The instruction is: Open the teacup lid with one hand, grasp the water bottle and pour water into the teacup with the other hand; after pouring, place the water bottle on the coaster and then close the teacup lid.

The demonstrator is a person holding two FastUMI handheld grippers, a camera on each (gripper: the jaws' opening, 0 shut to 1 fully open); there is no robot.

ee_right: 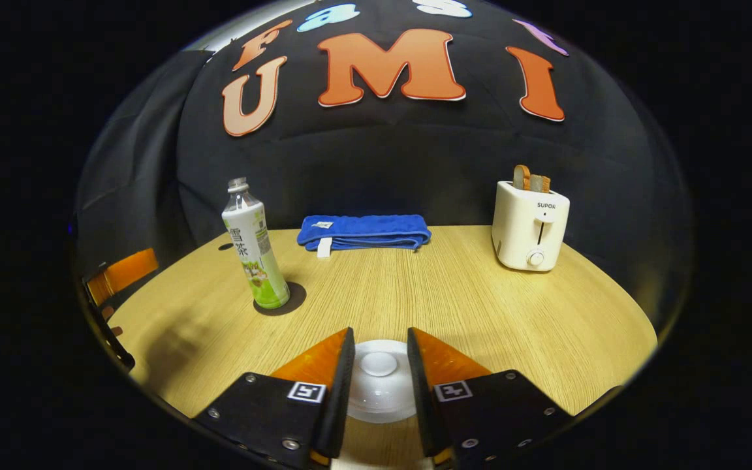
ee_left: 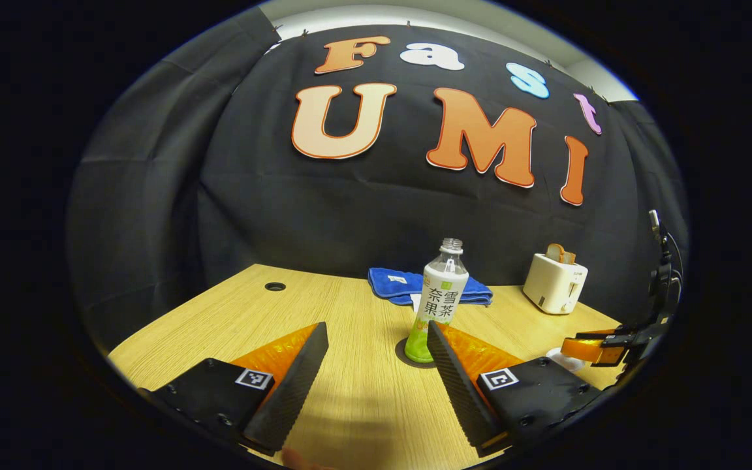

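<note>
Standing on its dark round coaster (ee_right: 280, 299) at ten o'clock, the clear labelled water bottle (ee_right: 253, 247) looks finished; the right gripper (ee_right: 380, 362), jaws apart, straddles the white teacup lid (ee_right: 379, 378), while the left gripper (ee_left: 376, 356) hangs with jaws wide, empty.

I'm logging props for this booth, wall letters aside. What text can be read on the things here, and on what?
"SUPOR": front of the white toaster.
Tea bottle label: large characters wrap round the side, not readable whole; the small print is too small.
Blue towel tag: too small to read.

My left gripper (ee_left: 376, 339) fingers spread wide, my right gripper (ee_right: 380, 346) fingers narrower, parted, both pointing toward twelve o'clock
</note>
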